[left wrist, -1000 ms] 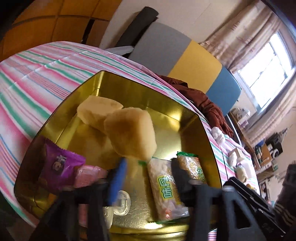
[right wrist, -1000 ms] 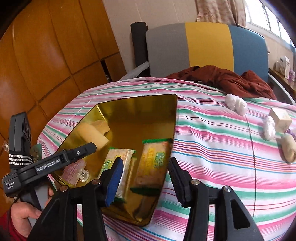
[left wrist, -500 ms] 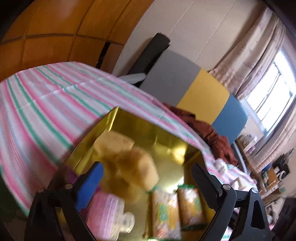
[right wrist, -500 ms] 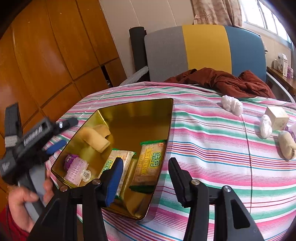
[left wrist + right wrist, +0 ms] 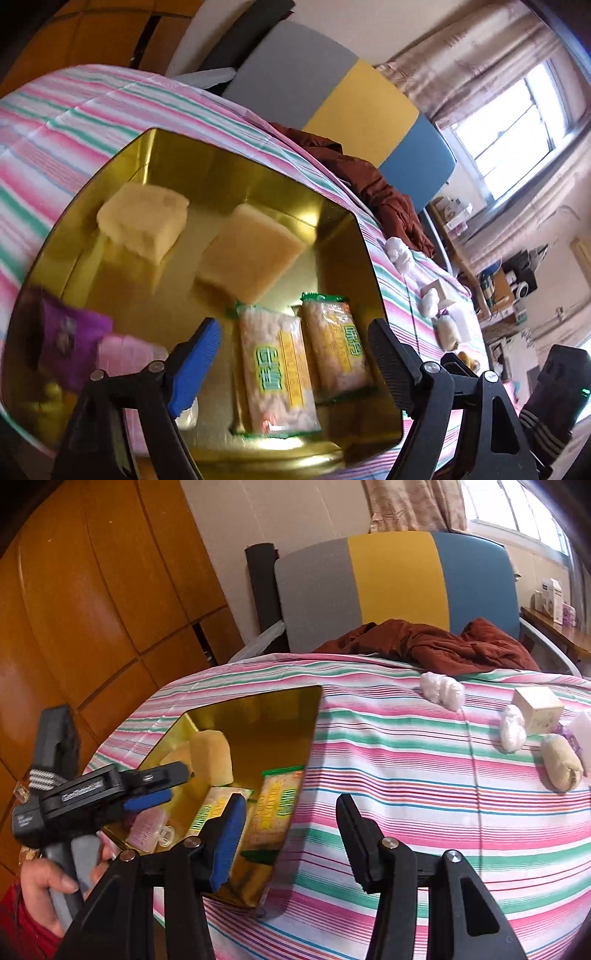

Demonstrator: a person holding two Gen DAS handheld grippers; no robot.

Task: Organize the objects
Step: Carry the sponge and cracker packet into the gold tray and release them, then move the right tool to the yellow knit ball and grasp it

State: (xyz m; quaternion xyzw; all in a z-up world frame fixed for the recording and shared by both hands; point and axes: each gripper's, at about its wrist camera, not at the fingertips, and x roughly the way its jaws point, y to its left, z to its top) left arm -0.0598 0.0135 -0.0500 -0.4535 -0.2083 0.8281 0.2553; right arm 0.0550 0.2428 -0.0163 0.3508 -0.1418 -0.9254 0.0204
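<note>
Released a moment ago, the second yellow cake [image 5: 249, 258] now rests in the gold tin [image 5: 207, 173] beside the first yellow cake [image 5: 144, 221], where a second earlier it sat pinched in the left tool [image 5: 291, 354]. We note that this tool's jaws sprang wide and have just been narrowing a little; they now stand apart with nothing between them, hovering over the near end of the tin.

Contents of the tin, as we read them: two cakes at the far end, two green-edged cracker packets [image 5: 303, 362] side by side near the front, a purple sachet [image 5: 62, 339] and a pink case [image 5: 147, 829] in the near-left corner. All lie inside the walls — none overhangs the rim.

Our right tool [image 5: 291, 840] sits with its jaws apart and empty, held above the near corner of the tin and the striped worktop [image 5: 406, 768].

Our judgement: one placement is complete and the left tool is free. Outstanding items remain well apart from the tin on the far right of the worktop — two white wrapped bundles [image 5: 441, 686], a small cream box [image 5: 537, 709] and a beige roll [image 5: 563, 762]. We expect the right tool, being nearer, to fetch these next; the soft bundles may deform under a firm squeeze.
</note>
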